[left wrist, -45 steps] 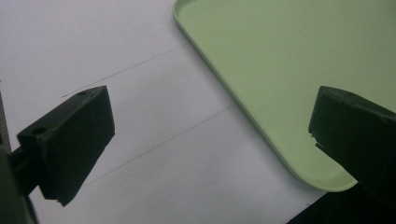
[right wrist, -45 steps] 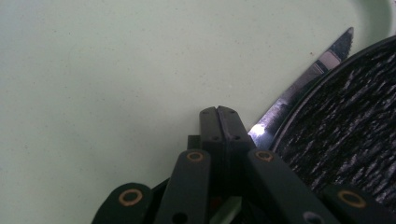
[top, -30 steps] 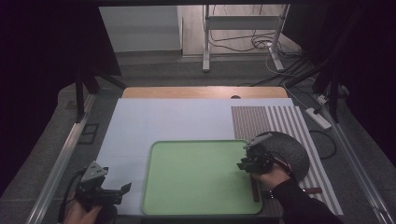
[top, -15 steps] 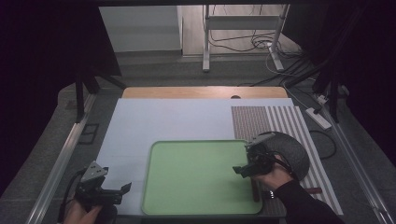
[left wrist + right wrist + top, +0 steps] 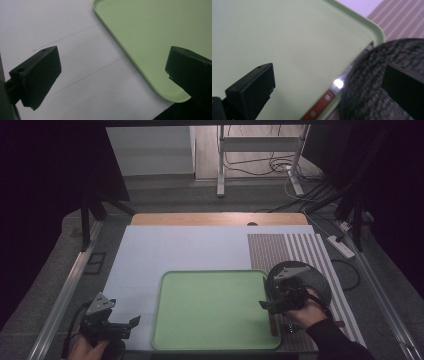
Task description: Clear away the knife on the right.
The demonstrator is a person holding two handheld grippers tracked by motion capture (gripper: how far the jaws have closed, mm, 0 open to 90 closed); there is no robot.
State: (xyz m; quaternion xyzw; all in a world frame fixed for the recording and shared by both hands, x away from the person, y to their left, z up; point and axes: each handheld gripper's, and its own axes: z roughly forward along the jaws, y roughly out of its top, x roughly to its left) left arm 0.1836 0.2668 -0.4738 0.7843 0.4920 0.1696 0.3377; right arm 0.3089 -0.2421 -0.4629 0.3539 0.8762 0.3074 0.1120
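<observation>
The right tool [image 5: 274,306] has its jaws wide apart and holds nothing. It hangs over the right edge of the green tray [image 5: 210,340], near the front right corner of the tabletop [image 5: 190,247]. In the right gripper view, one jaw sits over the bare tray floor and the other over a dark round plate [image 5: 372,82].

Between the two jaws lies a knife [image 5: 329,96]. It has a brown handle with shiny pins and a silver blade. It lies along the tray's right rim, and the dark round plate hides part of the blade. The plate rests on a striped mat [image 5: 305,252] just beside the tray.

The left tool [image 5: 112,325] is also wide open and empty. It waits over the white sheet [image 5: 62,32] near the front left corner, next to the tray's left rim.

My guess is that the right tool is about to pick up the knife. To do that well, it should go straight down over the brown handle, not the blade, since the handle is thicker and less slippery. The jaws should reach each side of the handle before they close. The plate is very close, so the far jaw must take care not to bump it.
</observation>
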